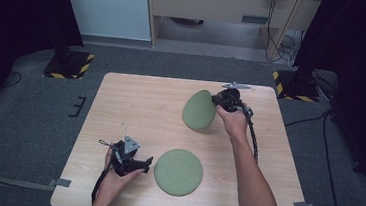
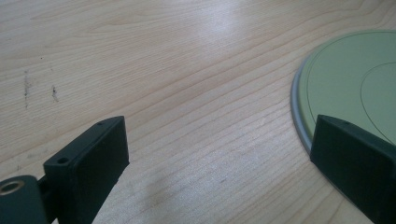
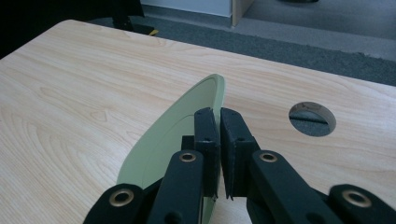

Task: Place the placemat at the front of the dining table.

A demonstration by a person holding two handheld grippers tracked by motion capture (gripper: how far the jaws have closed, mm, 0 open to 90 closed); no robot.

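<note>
Gripping a green plate by its rim, the right gripper holds it tilted on edge above the far right part of the wooden table, jaws pinched narrow on the rim; in the right gripper view the plate stands edge-up between the black jaws, near a round cable hole. A second green plate lies flat near the front edge. Left gripper rests low just beside it, jaws wide, nothing between them, that plate's rim by one jaw

Matt green plates, pale wood-grain table
</note>
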